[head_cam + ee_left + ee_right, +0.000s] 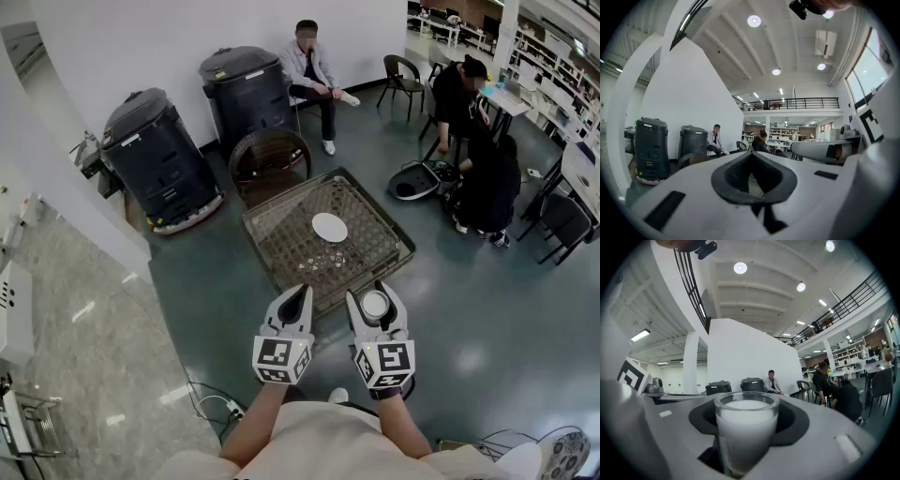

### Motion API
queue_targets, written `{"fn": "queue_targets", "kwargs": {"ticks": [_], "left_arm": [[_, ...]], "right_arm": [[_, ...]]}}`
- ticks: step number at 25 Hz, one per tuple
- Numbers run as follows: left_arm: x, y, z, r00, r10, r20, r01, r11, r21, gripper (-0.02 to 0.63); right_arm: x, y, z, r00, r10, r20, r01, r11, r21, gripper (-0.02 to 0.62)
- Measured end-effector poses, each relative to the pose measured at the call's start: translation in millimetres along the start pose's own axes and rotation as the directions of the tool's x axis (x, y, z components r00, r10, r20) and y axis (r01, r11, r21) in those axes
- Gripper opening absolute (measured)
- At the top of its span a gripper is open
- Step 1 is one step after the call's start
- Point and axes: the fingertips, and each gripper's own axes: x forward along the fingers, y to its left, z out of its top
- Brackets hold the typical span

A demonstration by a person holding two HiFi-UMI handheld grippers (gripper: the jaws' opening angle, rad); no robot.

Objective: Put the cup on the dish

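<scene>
Here, a small cylindrical clear-glass cup (746, 427), milky white inside, stands upright, clamped between the smooth grey jaws of the right gripper (375, 298). The left gripper (300, 295) is closed on nothing. The round glossy white dish (329, 227) lies well ahead on a square woven wicker table (281, 246).

Ahead of right claw (372, 292) with cup (375, 304): open air over desk (281, 239); dish (329, 227) top open. Small clear items (330, 263) between claw and dish. Beyond desk: chair (270, 161), bins (159, 159). Left: wall (56, 159).

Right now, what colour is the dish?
White. The dish shows best in the head view.
</scene>
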Motion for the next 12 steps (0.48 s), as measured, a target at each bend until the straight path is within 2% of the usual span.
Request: {"fn": "queue_targets", "kwargs": {"ticks": [5,8,12], "left_arm": [[-10,-3,-10,0.999,0.025,-0.031,-0.025,1.000,0.007,0.005],[-12,-1,-4,0.999,0.030,-0.024,-0.030,0.999,0.020,0.005],[3,3,0,1.000,0.005,-0.010,-0.004,0.999,0.036,0.005]], "right_arm": [[-10,2,0,1.000,-0.004,0.014,0.005,0.994,-0.108,0.249],[-12,7,9,0.998,0.010,0.058,-0.006,0.998,-0.067,0.249],[0,2,8,0.998,-0.017,0.054,0.019,0.999,-0.032,0.249]]}}
